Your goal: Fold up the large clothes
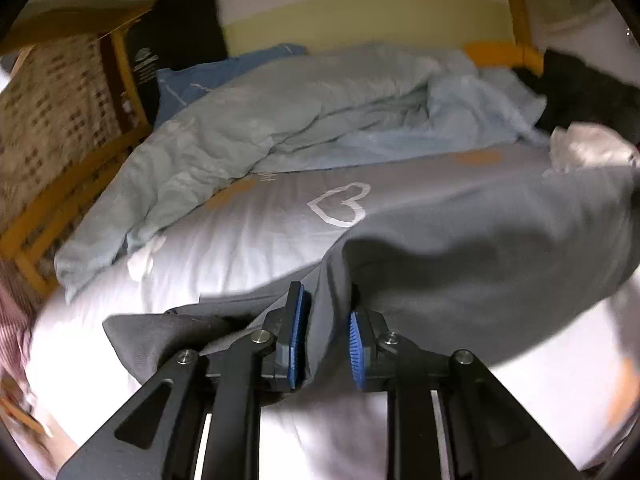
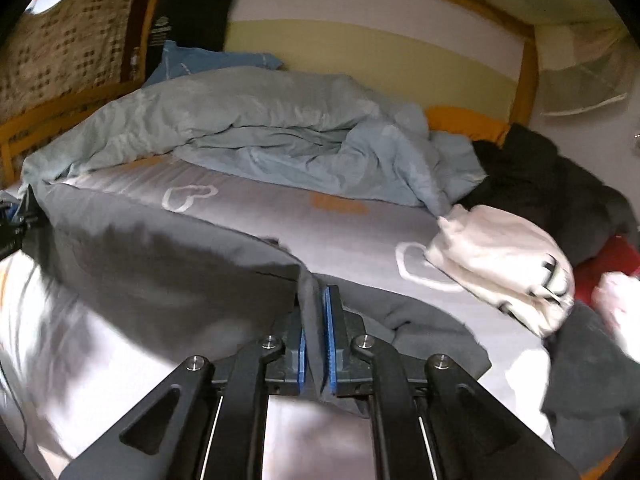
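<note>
A large dark grey garment (image 1: 460, 264) is stretched above the bed between both grippers. My left gripper (image 1: 328, 332) has its blue pads closed on a bunched fold of the garment at its left end. My right gripper (image 2: 314, 340) is shut on the garment's (image 2: 168, 272) other end, cloth pinched between the pads. The left gripper shows at the far left of the right wrist view (image 2: 20, 220). More grey cloth (image 2: 432, 328) lies crumpled on the sheet beyond the right gripper.
The bed has a grey sheet (image 1: 280, 200) with heart prints. A crumpled light blue duvet (image 2: 260, 136) lies at the back. A folded white garment (image 2: 508, 272), dark clothes (image 2: 540, 184) and a red item (image 2: 612, 260) sit at the right. A wooden frame (image 1: 68, 184) borders the left.
</note>
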Available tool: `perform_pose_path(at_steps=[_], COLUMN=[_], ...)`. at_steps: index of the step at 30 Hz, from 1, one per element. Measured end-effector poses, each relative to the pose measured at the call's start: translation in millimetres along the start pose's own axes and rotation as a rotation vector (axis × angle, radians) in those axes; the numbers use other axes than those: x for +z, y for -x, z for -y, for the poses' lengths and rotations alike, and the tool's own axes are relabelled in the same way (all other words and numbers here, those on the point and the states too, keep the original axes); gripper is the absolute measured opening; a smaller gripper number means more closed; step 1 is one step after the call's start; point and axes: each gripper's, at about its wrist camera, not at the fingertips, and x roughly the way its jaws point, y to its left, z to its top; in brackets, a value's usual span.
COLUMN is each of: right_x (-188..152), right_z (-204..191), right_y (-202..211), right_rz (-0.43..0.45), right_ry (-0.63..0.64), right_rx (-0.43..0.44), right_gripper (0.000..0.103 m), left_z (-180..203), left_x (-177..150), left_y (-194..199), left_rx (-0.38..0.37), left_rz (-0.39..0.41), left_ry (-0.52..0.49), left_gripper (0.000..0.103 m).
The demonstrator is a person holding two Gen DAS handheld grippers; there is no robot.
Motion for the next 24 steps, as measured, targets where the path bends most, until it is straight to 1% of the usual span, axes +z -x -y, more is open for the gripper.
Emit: perform_pose_path(at_steps=[2,3,6,7,8,11,13,15,16,17,18,19,20,21,23,24], right_x=[11.1,14.6,15.6,15.0,14.5,12.4,10.4,8.2,6.2,4.3,2.9,1.5,1.4,2.5,3.8,2.8], right_z=[-2.2,-5.7,-13.5,-14.6,-14.4,-9.5,-5.1,-5.4,-6.9,-8.7,-9.8,-8.0,-5.5,-1.0,11.8,25.3], right_y=[-32.3,-52.1,-85.3,-94.3,-100.9,-116.2,-118.7,-109.9,-101.6,-88.8,-76.6,-61.1,-51.4,-45.5,-37.7,-33.9], right_rz=[-0.035,-0.053,-0.079,-0.076,-0.075,-0.076,-0.067,-0.031,-0.006,0.033,0.070,0.126,0.150,0.150,0.161,0.169], right_ry=[0.038,0.062,0.095,0.104,0.106,0.097,0.094,0.134,0.158,0.185,0.197,0.203,0.201,0.191,0.145,0.076], right_rx=[-0.021,-0.046,-0.084,-0.090,-0.091,-0.073,-0.051,-0.058,-0.072,-0.083,-0.073,-0.050,-0.041,-0.055,-0.091,-0.096], right_gripper=[0.006,0.006,0.008,0.009,0.012,0.015,0.015,0.017,0.022,0.040,0.064,0.071,0.073,0.073,0.073,0.073], left_z=[7.0,11.5,22.2,22.1,19.5,7.2,4.6,4.2,3.4,3.1,2.1,1.2,-0.6,-4.9,-18.6,-26.9], left_x=[9.9,13.2,14.8,15.1,15.2,15.8,12.5,9.3,6.9,4.1,1.6,2.3,4.3,7.5,12.5,14.6], left_y=[-21.9,-33.7,-65.7,-78.0,-87.8,-108.9,-109.8,-95.2,-82.1,-67.7,-51.4,-39.7,-33.2,-26.9,-20.1,-20.0], left_rx=[0.017,0.030,0.056,0.046,0.025,-0.066,-0.092,-0.082,-0.068,-0.062,-0.052,-0.025,0.003,0.027,0.024,0.031], left_rz=[-0.006,-0.007,-0.026,-0.051,-0.078,-0.117,-0.091,-0.055,-0.032,0.005,0.056,0.089,0.097,0.107,0.112,0.095], left_ry=[-0.044,-0.072,-0.142,-0.146,-0.127,-0.003,0.002,-0.027,-0.039,-0.052,-0.068,-0.076,-0.072,-0.049,0.010,0.039], left_gripper=[0.022,0.023,0.027,0.028,0.028,0.030,0.031,0.032,0.032,0.043,0.062,0.067,0.070,0.070,0.070,0.070])
